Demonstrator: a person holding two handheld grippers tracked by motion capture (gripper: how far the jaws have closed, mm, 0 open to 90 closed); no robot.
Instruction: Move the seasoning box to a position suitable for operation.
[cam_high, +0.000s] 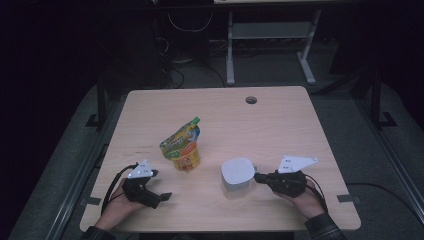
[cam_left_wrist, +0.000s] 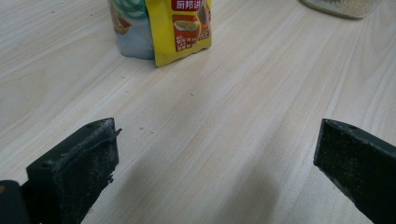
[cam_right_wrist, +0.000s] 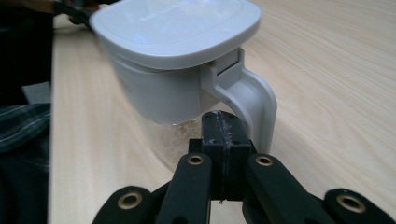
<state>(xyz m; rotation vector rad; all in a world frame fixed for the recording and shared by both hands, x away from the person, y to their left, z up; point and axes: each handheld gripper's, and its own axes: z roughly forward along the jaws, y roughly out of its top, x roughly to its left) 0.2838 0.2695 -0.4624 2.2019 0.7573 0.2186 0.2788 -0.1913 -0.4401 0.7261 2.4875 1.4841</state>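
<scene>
Now, the right gripper (cam_right_wrist: 223, 140) meets the jar (cam_high: 236, 176) at its handle (cam_right_wrist: 254, 100).
Its fingers are pressed together, empty, tips under the handle; part them before gripping. The left gripper (cam_high: 159, 194) rests wide apart near the yellow pouch (cam_high: 183, 145) on the surface (cam_high: 280, 120); steady the jar low.

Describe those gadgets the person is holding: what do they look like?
Each hand holds a black, pistol-like tool. The left gripper and the right gripper each carry a pale grey three-cornered plate on top and trail a thin black cable. The jaws are chunky black blocks on linked bars with brass-coloured rivets. The person's sleeves look dark and checked.
</scene>
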